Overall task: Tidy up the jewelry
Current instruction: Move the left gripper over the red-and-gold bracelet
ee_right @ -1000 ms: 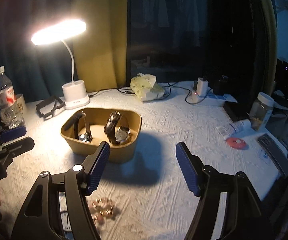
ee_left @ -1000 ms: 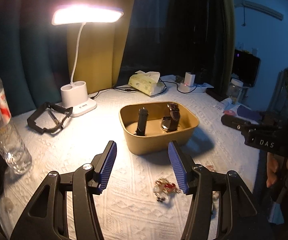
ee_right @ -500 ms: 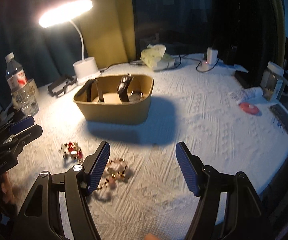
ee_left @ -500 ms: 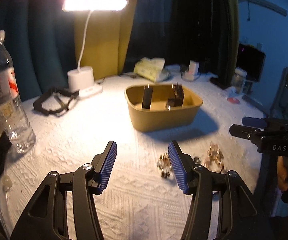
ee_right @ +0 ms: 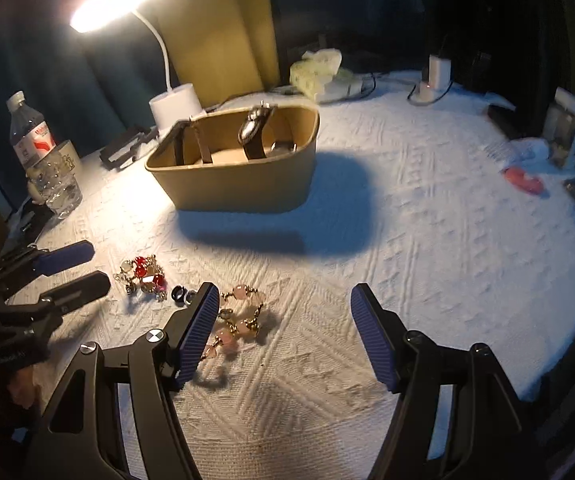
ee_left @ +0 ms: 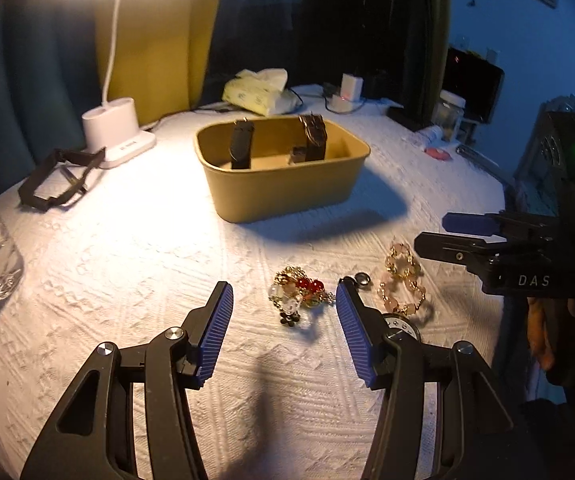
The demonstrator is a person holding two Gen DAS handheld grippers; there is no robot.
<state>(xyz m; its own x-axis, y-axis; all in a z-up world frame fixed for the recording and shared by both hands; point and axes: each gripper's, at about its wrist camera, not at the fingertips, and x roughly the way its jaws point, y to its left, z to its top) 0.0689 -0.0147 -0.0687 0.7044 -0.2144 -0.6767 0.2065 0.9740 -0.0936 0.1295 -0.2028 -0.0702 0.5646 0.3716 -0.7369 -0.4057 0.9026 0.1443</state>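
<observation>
**While both grippers hang spread over the cloth, loose jewelry lies counted below**

While the left gripper (ee_left: 283,322) is held low over the white textured tablecloth (ee_left: 127,264), its two blue-padded fingers are seen spread wide, nothing between them. One cluster of red and clear beads (ee_left: 301,294) is observed on the cloth just ahead of the gap, nearer the right finger. One pink-and-gold bead bracelet (ee_left: 403,284) lies to the right of that cluster, and one small round piece (ee_left: 363,279) is noted between the two. One pocket-watch face (ee_left: 401,326) is partly hidden behind the right finger.

The right gripper (ee_right: 283,328) is likewise spread, empty; the pink-and-gold bracelet is seen beside its left finger, partly covered by it. In this view, one small dark ring (ee_right: 178,294) is recorded between the bracelet and the red cluster.

One tan box (ee_left: 283,184) stands farther back on the cloth. Two strapped watches are counted inside it: one with a black strap (ee_left: 241,148), one with a brown strap (ee_left: 313,142), both standing up against the walls.

Other items recorded: one lit desk lamp (ee_left: 117,132), one water bottle (ee_right: 41,152), one tissue pack (ee_left: 259,94), one black strap frame (ee_left: 57,178).
</observation>
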